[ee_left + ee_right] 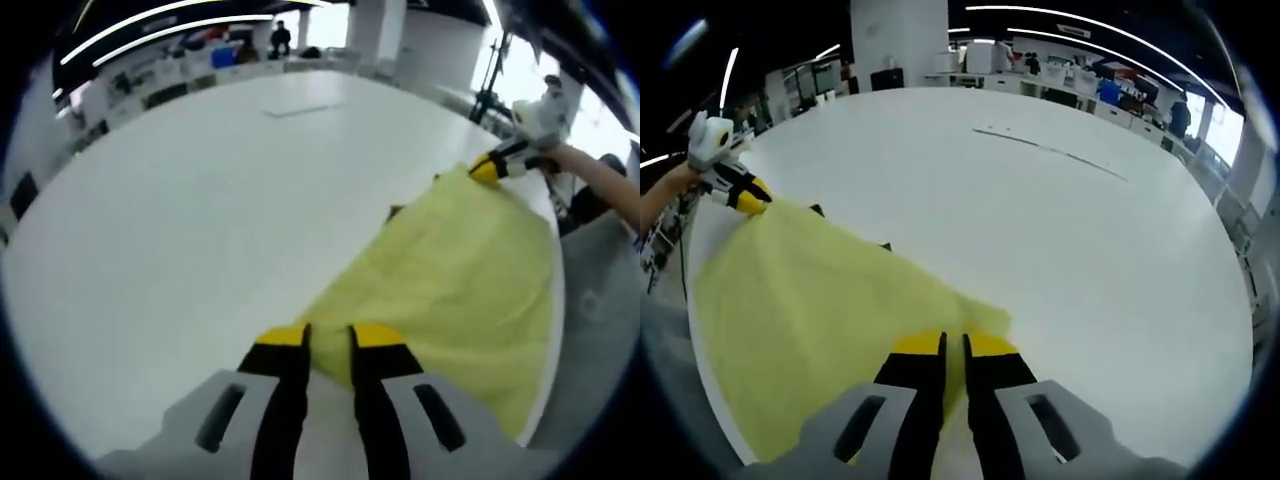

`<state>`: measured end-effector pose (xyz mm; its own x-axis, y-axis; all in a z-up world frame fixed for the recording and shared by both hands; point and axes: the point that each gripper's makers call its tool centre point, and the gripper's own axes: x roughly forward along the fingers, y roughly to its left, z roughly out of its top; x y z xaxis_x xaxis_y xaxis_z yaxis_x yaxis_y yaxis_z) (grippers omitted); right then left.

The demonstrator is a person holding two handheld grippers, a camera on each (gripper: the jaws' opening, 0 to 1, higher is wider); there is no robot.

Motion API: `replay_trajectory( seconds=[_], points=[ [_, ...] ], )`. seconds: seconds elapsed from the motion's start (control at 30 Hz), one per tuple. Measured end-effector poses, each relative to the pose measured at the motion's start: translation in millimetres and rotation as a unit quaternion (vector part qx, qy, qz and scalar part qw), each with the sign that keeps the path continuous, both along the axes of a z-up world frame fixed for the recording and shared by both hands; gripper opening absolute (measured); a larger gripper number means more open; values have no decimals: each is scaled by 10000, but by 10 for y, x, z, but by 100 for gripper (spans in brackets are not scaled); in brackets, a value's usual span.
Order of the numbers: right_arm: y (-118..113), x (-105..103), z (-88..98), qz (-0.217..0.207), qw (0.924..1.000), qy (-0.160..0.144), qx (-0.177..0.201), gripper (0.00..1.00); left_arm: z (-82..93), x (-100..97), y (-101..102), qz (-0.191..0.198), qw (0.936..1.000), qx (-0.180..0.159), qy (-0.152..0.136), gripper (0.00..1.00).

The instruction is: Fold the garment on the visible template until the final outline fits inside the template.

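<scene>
- Garment (450, 270): a thin pale-yellow cloth, spread on the white desk (180, 220) near its rim, stretched between the two tongs; in the right gripper view it (810, 320) runs from the far corner at left to the near corner at the jaws.
- Left tongs (328, 338): jaws narrowly parted, with a corner of the cloth running in between the yellow tips; they seem to pinch it. The same tongs (752, 203) are seen from the right gripper view at the far left, tips closed on the cloth's corner, with a hand (675, 180) behind them.
- Right tongs (953, 345): jaws almost together on the other corner, cloth caught between them. In the left gripper view they (487, 170) sit at the far end of the cloth.
- Handling, as I judge it: light, limp, no stiffness; it sags and wrinkles unless both corners are kept taut. Probably slides easily on the smooth desk, so a fold may drift.
- Where to hold: corners and edges, as now; a grip in mid-cloth would bunch it.
- Template: small dark marks (818, 210) peep from under the cloth's far edge; I cannot tell whether they belong to it.
</scene>
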<state>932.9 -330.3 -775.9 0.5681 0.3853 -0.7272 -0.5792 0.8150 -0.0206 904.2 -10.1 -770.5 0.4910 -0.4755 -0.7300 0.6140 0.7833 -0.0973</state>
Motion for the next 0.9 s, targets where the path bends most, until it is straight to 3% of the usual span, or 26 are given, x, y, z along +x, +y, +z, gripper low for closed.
replay_trajectory(
  seconds=[0.27, 0.5, 0.9],
  points=[
    [22, -66, 46, 37, 10000, -68, -49, 13, 36, -98, -72, -60, 9998, -144, 119, 25],
    [80, -119, 165, 98, 9998, -168, 94, 21, 117, -137, -54, -122, 9999, -17, 94, 26],
    [90, -177, 320, 125, 9992, -358, 79, 34, 307, -200, -107, -219, 9997, -110, 0, 33]
  ],
)
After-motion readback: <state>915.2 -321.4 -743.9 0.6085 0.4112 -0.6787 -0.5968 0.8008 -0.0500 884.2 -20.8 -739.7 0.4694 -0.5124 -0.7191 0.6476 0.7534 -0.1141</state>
